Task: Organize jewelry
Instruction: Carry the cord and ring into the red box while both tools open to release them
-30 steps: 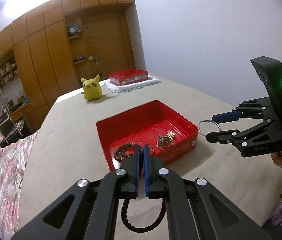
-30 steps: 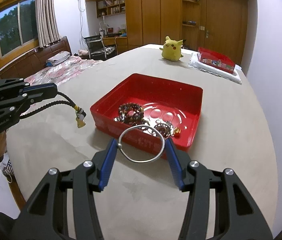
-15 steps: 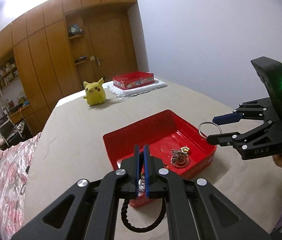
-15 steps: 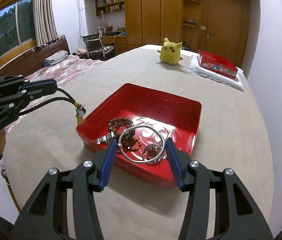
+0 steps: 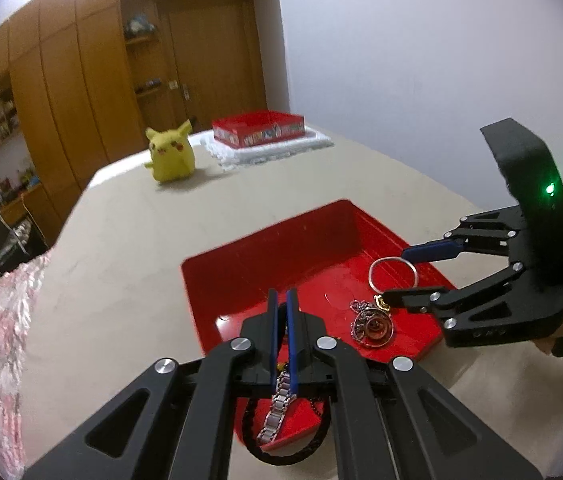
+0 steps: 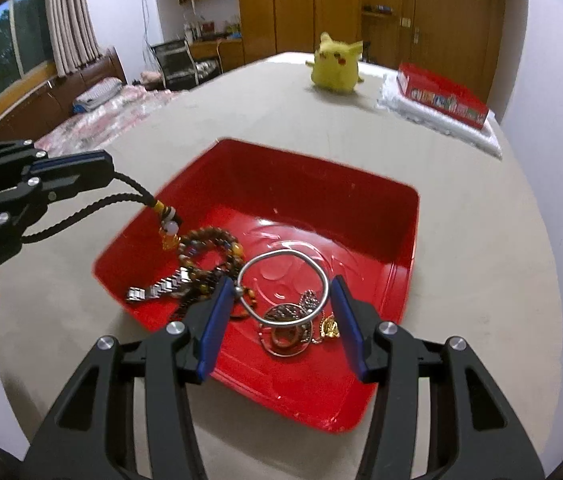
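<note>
Plush toy (image 6: pixel 336 65) beyond red tray (image 6: pixel 381 208), left gripper (image 5: pixel 281 312) clamping black cord (image 6: pixel 121 200), right gripper (image 6: pixel 281 304) gripping silver bangle (image 6: pixel 281 288).

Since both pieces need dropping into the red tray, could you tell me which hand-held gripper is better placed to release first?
Probably the right hand-held gripper: its silver bangle hangs over the red tray. The left hand-held gripper's black braided cord still trails outside the tray's edge.

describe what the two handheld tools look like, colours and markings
Both the left tool and the right tool are matte black linkage frames with silver round pivot bolts and blue pads on the fingers. The right one carries a black housing with a green light and faint embossed lettering.
</note>
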The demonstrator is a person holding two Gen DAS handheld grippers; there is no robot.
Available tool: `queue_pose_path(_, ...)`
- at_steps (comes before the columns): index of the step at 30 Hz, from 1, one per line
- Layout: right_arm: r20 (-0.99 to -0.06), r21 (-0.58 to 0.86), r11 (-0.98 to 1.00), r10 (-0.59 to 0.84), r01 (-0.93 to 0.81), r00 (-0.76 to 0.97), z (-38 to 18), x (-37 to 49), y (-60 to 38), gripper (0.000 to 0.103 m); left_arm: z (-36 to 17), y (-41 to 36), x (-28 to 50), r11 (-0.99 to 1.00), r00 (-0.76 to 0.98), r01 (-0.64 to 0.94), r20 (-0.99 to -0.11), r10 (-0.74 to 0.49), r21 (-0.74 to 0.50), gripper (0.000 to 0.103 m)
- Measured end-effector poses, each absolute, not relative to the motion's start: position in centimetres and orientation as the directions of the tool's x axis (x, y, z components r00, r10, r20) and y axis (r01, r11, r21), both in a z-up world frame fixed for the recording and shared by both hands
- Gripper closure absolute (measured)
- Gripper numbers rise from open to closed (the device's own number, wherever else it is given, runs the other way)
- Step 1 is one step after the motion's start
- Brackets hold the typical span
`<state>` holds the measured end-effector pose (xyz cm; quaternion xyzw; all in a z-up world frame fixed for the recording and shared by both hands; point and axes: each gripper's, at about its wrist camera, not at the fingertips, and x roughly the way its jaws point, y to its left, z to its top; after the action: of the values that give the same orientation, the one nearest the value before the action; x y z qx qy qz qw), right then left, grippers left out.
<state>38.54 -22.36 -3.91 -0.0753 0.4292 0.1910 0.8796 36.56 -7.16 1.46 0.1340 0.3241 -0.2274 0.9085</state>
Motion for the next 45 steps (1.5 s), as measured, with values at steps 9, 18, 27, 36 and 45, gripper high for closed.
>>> queue_pose_path(9,-0.848,0.016,0.921,0.219,-0.390,0.482,-7.9,41.2,-22.1,0.054,-3.7,-8.3,40.0,0.860,0.605,0.509,-0.729,-0.321,0.044,0.100)
queue_pose_path(18,-0.875,-0.063,0.904,0.153,-0.423,0.459,-9.2,41.0,-20.7,0.053,-6.9,-8.5,40.4,0.857,0.560,0.514,-0.772,-0.301,0.039,0.097)
queue_pose_path(27,-0.875,-0.057,0.914,0.148,-0.402,0.461,-8.7,40.5,-21.1,0.042,-6.5,-7.2,39.0,0.870,0.575,0.492,-0.763,-0.294,0.036,0.079)
queue_pose_path(36,-0.849,-0.021,0.927,0.180,-0.374,0.496,-6.7,38.2,-22.0,0.026,-4.6,-5.7,36.9,0.883,0.607,0.468,-0.736,-0.298,0.029,0.045)
queue_pose_path(45,-0.829,0.077,0.937,0.250,-0.342,0.500,-3.5,34.9,-23.2,0.011,-2.1,-3.8,33.5,0.893,0.627,0.450,-0.718,-0.301,0.018,0.022)
